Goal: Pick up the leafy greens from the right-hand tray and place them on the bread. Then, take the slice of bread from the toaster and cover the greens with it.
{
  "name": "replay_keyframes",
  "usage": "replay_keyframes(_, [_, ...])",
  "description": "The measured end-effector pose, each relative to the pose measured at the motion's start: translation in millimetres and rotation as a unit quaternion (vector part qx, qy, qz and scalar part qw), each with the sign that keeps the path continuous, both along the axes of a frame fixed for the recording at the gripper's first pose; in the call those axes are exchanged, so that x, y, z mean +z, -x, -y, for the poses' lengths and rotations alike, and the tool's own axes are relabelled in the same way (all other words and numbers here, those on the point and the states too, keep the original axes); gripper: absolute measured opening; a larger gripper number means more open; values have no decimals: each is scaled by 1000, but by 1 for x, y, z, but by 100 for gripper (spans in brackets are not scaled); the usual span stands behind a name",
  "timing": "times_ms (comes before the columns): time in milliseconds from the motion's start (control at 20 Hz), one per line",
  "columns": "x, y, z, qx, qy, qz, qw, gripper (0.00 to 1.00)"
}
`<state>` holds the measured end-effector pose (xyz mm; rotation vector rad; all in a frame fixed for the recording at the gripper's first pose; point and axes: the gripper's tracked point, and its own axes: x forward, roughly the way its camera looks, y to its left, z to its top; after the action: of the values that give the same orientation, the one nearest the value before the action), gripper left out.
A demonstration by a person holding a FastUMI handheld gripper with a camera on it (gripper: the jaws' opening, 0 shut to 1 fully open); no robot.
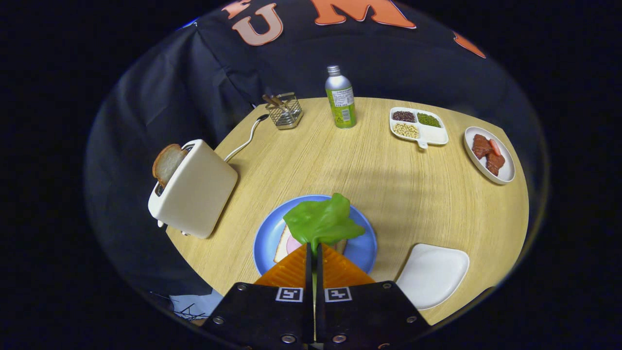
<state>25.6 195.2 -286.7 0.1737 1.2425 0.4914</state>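
Greens (322,221), pinched by the closed gripper (313,249), hang over the plate's (265,233) bread (281,245), ready for release.

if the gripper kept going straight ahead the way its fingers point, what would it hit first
Probably the bread on the blue plate: the gripper is shut on the leafy greens, which hang just ahead over that slice. Depth is unclear, so how near is hard to judge.

The greens (323,221) are pinched at the tips of the closed tool (314,249), held over the bread (283,244) on the blue plate (362,248). A second slice (167,163) is seen standing in the toaster (194,189); a white tray (432,274) lies just beside the plate on the surface (388,170).
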Motion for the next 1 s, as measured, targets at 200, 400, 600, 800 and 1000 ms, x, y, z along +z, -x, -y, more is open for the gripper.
replay_keyframes(200, [-7,1,-25,16,-15,-5,1000,2])
replay_keyframes(400, [-24,5,-37,25,-4,-22,999,2])
replay_keyframes(600, [-40,4,-36,22,14,-31,999,3])
replay_keyframes(800, [-51,4,-29,26,45,-22,998,3])
replay_keyframes(1000, [-51,-5,-19,20,62,-1,998,4])
